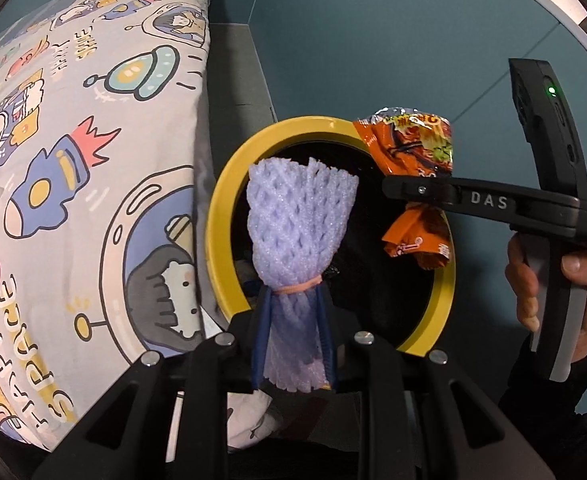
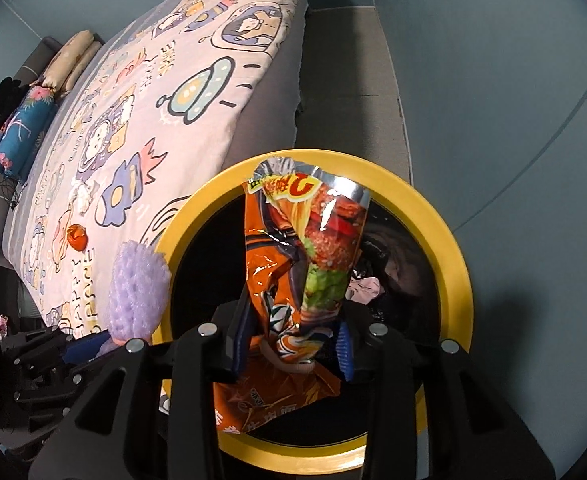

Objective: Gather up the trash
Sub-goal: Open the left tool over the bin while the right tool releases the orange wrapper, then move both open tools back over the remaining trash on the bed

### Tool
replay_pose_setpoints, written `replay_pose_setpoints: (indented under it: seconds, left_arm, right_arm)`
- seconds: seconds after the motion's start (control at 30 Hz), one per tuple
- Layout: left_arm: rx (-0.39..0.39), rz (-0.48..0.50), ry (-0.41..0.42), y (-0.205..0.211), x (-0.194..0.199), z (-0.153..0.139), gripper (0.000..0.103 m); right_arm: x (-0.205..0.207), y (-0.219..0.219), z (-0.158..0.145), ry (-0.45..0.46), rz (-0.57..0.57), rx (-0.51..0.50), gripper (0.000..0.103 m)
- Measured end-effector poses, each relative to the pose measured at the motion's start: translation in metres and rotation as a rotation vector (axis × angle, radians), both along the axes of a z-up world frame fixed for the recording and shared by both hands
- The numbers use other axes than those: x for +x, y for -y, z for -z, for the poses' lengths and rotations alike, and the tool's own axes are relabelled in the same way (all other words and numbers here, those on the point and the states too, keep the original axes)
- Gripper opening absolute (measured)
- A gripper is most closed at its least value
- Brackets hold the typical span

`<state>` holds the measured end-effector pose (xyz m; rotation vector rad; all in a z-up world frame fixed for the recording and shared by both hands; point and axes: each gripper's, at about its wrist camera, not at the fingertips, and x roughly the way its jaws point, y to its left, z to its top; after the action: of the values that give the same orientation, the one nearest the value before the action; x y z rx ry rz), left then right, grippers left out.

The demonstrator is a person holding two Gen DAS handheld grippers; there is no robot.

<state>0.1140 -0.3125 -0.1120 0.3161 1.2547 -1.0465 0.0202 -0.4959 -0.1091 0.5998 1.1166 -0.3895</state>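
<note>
The bin [image 2: 453, 240] with the yellow rim stands beside the bed [image 2: 141, 128], directly under both my grippers. My right gripper [image 2: 293, 344] is loosening around the orange wrapper [image 2: 289, 264], which hangs upright over the opening. My left gripper [image 1: 293, 320] pinches the purple foam net [image 1: 297, 224] there too.
</note>
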Motion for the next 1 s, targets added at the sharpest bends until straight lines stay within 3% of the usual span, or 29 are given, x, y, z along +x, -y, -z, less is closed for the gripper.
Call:
replay_pose_setpoints:
  seconds: [0.13,0.2,0.37,0.5,0.77,1.0]
  left_arm:
    - [-0.013,0.003,0.003,0.001,-0.003,-0.004,0.028]
    - [-0.027,0.002,0.016,-0.001,-0.006,-0.008,0.044]
    - [-0.05,-0.029,0.037,-0.01,-0.001,-0.016,0.06]
    - [-0.06,-0.075,0.043,-0.021,0.011,-0.017,0.067]
    - [-0.068,-0.174,0.022,-0.046,0.04,-0.014,0.069]
    - [-0.072,-0.286,0.076,-0.082,0.072,-0.019,0.076]
  right_arm:
    - [-0.004,0.006,0.0,0.016,0.019,0.022,0.044]
    - [-0.006,0.009,-0.001,0.023,0.03,0.027,0.046]
    - [-0.008,0.011,-0.007,0.041,0.043,0.022,0.048]
    - [-0.008,0.01,-0.012,0.047,0.043,0.011,0.051]
    - [-0.005,0.009,-0.021,0.064,0.047,0.003,0.054]
    - [0.03,-0.009,-0.029,0.061,-0.028,-0.013,0.057]
